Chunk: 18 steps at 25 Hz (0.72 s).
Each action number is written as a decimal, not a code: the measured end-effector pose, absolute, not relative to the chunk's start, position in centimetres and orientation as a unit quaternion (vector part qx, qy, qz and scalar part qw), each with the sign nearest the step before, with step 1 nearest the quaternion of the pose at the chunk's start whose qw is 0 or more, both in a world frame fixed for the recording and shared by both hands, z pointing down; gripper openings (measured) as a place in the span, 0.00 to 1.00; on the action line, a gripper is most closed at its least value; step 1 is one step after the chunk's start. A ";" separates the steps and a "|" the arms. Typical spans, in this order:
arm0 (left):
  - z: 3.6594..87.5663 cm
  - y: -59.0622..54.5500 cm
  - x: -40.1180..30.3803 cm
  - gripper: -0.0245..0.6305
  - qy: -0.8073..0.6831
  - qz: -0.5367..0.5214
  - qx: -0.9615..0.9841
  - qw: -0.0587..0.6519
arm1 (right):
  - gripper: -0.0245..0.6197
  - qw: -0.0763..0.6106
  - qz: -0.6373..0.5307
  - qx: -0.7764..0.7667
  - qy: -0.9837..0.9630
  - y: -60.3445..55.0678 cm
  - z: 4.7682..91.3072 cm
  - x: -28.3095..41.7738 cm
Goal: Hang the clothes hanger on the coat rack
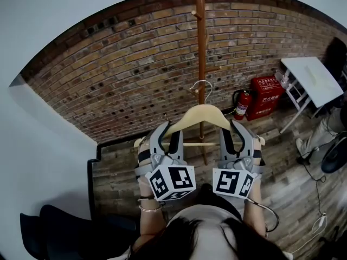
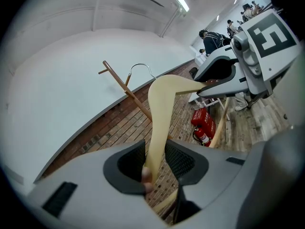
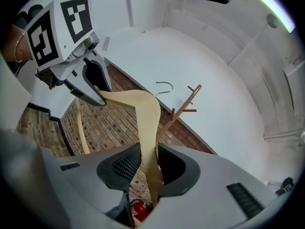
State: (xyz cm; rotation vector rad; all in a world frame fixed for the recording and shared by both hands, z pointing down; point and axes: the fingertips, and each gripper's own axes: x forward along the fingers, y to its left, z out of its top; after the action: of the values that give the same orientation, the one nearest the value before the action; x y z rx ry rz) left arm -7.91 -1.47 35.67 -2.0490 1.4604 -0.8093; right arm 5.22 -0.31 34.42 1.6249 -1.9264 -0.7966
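A pale wooden clothes hanger (image 1: pixel 199 116) with a metal hook (image 1: pixel 201 86) hangs in the air between both grippers. My left gripper (image 1: pixel 165 131) is shut on its left arm, my right gripper (image 1: pixel 232 129) on its right arm. The left gripper view shows the hanger arm (image 2: pixel 159 123) pinched between the dark pads (image 2: pixel 178 159). In the right gripper view the other hanger arm (image 3: pixel 148 132) runs between the pads (image 3: pixel 126 166). The wooden coat rack (image 1: pixel 201 42) stands just behind the hook, before the brick wall; its pegs (image 3: pixel 193 97) are beyond the hook (image 3: pixel 164 87).
Red fire extinguishers (image 1: pixel 244 104) and a red box (image 1: pixel 265 95) stand at the foot of the brick wall (image 1: pixel 108 75), right of the rack. A white folding table (image 1: pixel 314 80) is at far right. People (image 2: pixel 212 39) stand far off in the left gripper view.
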 end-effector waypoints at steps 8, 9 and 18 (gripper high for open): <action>35.5 -5.6 -6.4 0.24 0.535 -0.292 -0.754 0.245 | 0.23 0.248 -0.297 0.597 -0.703 -4.4 34.0 6.7; 35.4 -6.1 -6.2 0.24 0.535 -0.292 -0.754 0.246 | 0.23 0.248 -0.298 0.597 -0.702 -4.9 33.9 6.9; 35.1 -10.5 -5.1 0.24 0.543 -0.292 -0.748 0.245 | 0.23 0.246 -0.304 0.591 -0.706 -9.5 33.6 8.0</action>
State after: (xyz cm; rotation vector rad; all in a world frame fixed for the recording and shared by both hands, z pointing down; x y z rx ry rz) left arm -5.11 -10.54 35.12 -2.0424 1.4828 -0.7979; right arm 8.03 -9.46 33.64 1.6110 -1.9248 -0.8296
